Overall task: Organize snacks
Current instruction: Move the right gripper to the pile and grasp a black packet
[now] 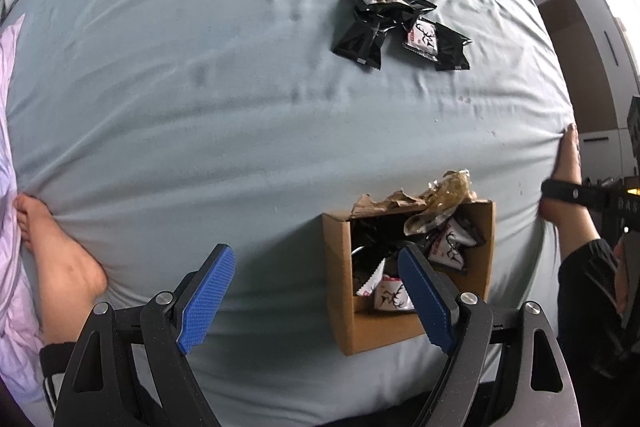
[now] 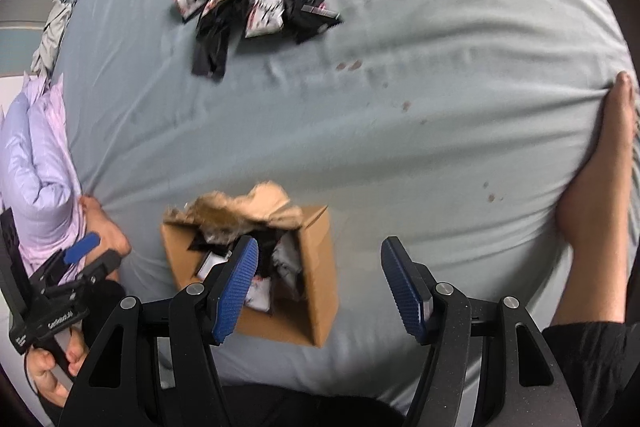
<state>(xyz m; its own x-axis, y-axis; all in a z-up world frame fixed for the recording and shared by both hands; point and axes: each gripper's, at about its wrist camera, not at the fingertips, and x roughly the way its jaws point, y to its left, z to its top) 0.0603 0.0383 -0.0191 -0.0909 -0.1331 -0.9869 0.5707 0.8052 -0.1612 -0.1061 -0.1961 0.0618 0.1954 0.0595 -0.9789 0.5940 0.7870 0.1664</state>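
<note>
Brown cardboard box (image 1: 408,283) sits on the pale blue sheet (image 1: 200,87) in the left wrist view, snack packets inside; the left gripper (image 1: 316,295) gapes wide, empty, and a pile of black packets (image 1: 384,11) lies well beyond. In the right wrist view, blurred, the right gripper (image 2: 320,291) also stands wide and empty over the box (image 2: 316,275); the pile (image 2: 248,11) lies far off.

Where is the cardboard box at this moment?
The cardboard box lies on the bed sheet close to the person, right of centre in the left wrist view, near the pile of black snack packets farther away.
</note>
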